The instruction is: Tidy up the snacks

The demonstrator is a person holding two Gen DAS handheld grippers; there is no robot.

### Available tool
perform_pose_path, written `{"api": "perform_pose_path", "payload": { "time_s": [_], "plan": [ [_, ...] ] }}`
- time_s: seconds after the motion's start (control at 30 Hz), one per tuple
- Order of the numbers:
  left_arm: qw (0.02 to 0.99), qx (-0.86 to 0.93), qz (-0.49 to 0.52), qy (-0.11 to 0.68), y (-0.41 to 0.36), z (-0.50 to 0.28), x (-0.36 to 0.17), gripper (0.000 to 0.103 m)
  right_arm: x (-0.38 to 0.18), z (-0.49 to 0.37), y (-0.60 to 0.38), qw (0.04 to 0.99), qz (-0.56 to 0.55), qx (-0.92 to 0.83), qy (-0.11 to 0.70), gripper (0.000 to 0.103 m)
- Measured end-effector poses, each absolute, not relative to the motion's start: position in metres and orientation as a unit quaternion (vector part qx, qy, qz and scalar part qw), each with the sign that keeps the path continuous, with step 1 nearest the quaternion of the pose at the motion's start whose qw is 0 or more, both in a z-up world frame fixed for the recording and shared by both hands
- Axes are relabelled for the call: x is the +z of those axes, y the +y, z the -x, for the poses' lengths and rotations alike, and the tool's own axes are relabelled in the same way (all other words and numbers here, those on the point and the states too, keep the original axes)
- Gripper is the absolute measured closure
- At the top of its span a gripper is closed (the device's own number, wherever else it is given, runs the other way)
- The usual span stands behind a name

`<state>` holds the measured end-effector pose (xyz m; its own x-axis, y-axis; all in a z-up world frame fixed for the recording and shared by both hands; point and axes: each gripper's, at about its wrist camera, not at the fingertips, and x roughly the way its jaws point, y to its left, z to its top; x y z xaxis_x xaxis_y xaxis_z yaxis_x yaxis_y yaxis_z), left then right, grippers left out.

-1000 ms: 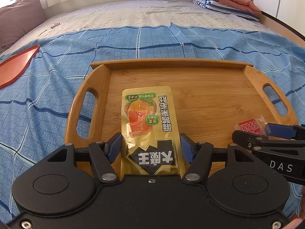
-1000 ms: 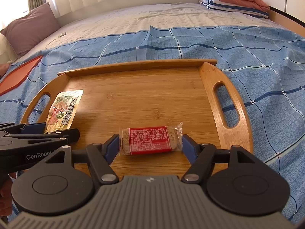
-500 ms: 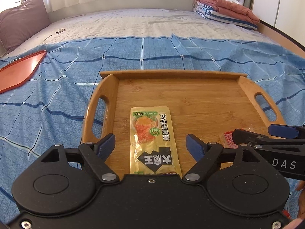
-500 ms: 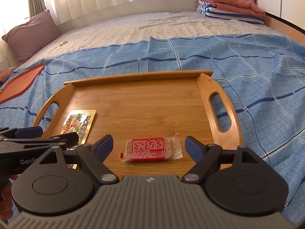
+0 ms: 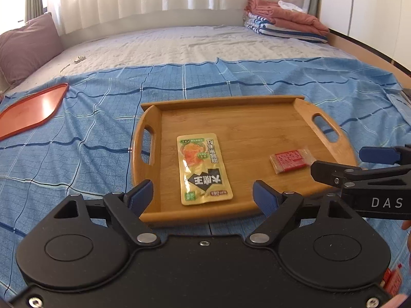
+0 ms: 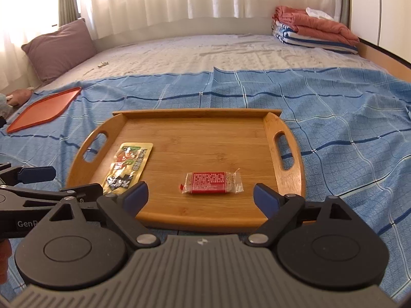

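A wooden tray (image 5: pixel 257 118) (image 6: pixel 200 125) lies on the blue bedspread. On it lie a yellow snack pouch (image 5: pixel 203 169) (image 6: pixel 128 169) at the left and a small red wrapped bar (image 5: pixel 290 159) (image 6: pixel 212 182) at the right. My left gripper (image 5: pixel 203 197) is open and empty, held just in front of the tray's near edge, behind the pouch. My right gripper (image 6: pixel 200 197) is open and empty, just in front of the near edge, behind the red bar. Each gripper shows from the side in the other's view.
An orange tray (image 5: pixel 30 107) (image 6: pixel 43 107) lies on the bedspread at the far left. A purple pillow (image 6: pixel 59 48) sits at the back left, folded blankets (image 6: pixel 313 28) at the back right. A red packet (image 5: pixel 391 282) shows at the left wrist view's lower right corner.
Both grippers have opened wider and drawn back and up from the tray. The pouch and the red bar stay lying on the tray, no longer between the fingers.
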<state>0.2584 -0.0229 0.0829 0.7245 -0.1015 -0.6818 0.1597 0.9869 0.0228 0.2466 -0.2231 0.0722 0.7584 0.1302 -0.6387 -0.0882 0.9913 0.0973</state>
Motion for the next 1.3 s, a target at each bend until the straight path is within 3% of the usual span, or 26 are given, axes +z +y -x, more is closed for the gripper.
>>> {"api": "perform_pose_path", "payload": {
  "time_s": [0.47, 1.0, 1.1, 1.3],
  "plan": [
    [0.94, -0.097, -0.035, 0.325, -0.016, -0.156, 0.106, 0.015, 0.093, -0.159, -0.231, 0.95, -0.019, 0.099, 0.297, 0.003],
    [0.941, -0.085, -0.013, 0.326, -0.016, -0.089, 0.068, 0.014, 0.061, -0.094, -0.24, 0.951, 0.002, 0.106, 0.291, 0.002],
    [0.939, -0.081, -0.007, 0.334, -0.019, -0.085, 0.058, 0.014, 0.052, -0.086, -0.242, 0.951, 0.002, 0.104, 0.293, 0.004],
    [0.936, -0.07, 0.0, 0.346, -0.027, -0.086, 0.043, 0.014, 0.039, -0.076, -0.249, 0.954, -0.027, 0.102, 0.282, 0.023]
  ]
}}
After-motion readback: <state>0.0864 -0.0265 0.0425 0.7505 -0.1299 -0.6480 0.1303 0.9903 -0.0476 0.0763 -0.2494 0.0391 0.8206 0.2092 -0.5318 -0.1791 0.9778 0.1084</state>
